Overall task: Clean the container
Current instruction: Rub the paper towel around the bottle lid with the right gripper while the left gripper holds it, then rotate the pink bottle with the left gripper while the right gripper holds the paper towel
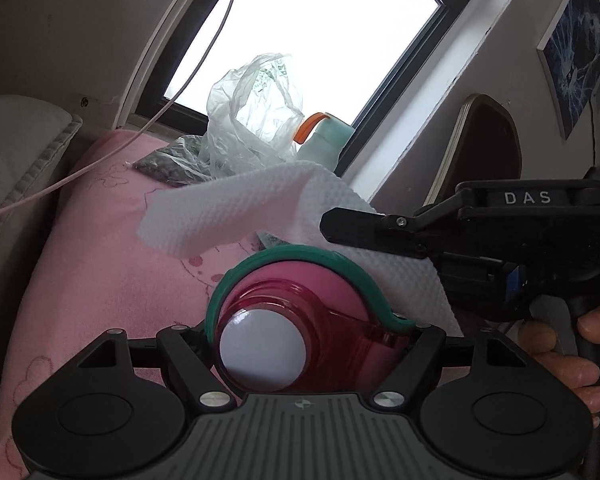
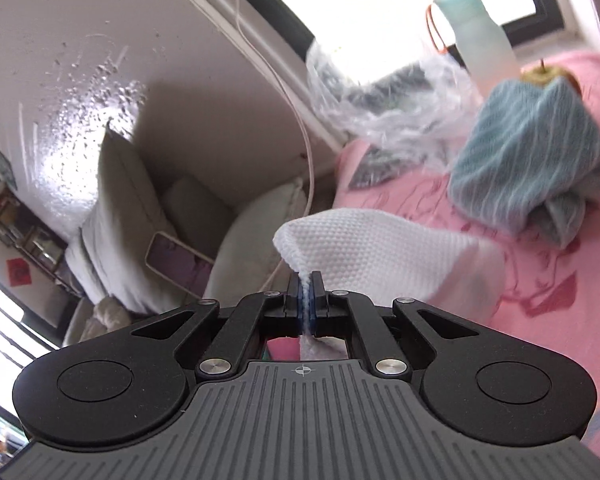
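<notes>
Pink container (image 1: 296, 292): you hold it in the left gripper (image 1: 306, 330), fingers closed on its sides just below the teal rim band (image 1: 356, 270), over the pink cloth-covered surface (image 1: 100, 248). Its red lid with a white round cap (image 1: 256, 352) faces you. It looks like rigid, smooth plastic, probably light and likely to slip or twist under wiping; keep your hold on the body, not on the lid.

Paper towel (image 2: 380, 252): your right gripper (image 2: 308, 296) is clenched on one pinched edge. It is soft and limp, and it will tear if dragged while snagged.

Left wrist view only: the towel draped just behind the container, touching or nearly so, and your right hand (image 1: 572, 356) on its handle.

Right wrist view only: a blue striped cloth (image 2: 536, 160) lying further off on the pink surface; the container is almost hidden below the fingers.
</notes>
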`<move>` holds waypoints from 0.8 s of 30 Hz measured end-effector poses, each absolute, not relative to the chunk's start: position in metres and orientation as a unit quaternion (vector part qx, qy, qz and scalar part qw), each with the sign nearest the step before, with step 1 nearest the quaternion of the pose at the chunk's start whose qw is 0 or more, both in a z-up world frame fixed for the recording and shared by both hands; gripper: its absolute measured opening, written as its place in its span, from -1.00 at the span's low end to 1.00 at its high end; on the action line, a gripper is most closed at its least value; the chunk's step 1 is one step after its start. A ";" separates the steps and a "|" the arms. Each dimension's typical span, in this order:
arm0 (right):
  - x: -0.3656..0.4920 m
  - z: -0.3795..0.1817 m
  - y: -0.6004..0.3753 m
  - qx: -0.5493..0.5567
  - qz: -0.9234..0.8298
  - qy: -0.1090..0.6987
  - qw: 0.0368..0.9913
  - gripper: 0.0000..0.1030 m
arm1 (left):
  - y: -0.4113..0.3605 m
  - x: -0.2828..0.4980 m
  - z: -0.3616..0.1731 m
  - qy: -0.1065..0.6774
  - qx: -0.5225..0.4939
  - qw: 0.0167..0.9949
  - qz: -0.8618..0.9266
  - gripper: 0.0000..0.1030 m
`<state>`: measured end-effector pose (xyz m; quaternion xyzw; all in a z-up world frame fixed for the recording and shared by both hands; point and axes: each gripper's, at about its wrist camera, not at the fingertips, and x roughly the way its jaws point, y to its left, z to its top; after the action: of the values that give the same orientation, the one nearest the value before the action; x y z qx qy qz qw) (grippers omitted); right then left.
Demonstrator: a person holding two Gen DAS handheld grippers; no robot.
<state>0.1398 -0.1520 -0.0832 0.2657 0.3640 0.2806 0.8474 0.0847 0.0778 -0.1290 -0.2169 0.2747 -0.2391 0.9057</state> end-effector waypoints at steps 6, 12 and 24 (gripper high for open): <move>0.135 -0.084 -0.160 0.226 0.221 0.366 0.875 -0.92 | 0.076 0.081 -0.119 0.268 -0.197 0.915 -0.227 0.42; 0.146 -0.129 -0.170 0.134 0.095 0.464 0.870 -0.92 | 0.067 0.073 -0.101 0.272 -0.157 0.927 -0.203 0.42; 0.107 -0.111 -0.218 0.196 0.146 0.342 0.907 -0.92 | 0.025 0.076 -0.052 0.291 -0.025 0.940 -0.174 0.39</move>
<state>0.1066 -0.2182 -0.1108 0.1958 0.3419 0.1457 0.9075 0.0755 0.0247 -0.0520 -0.0249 0.2914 -0.1740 0.9403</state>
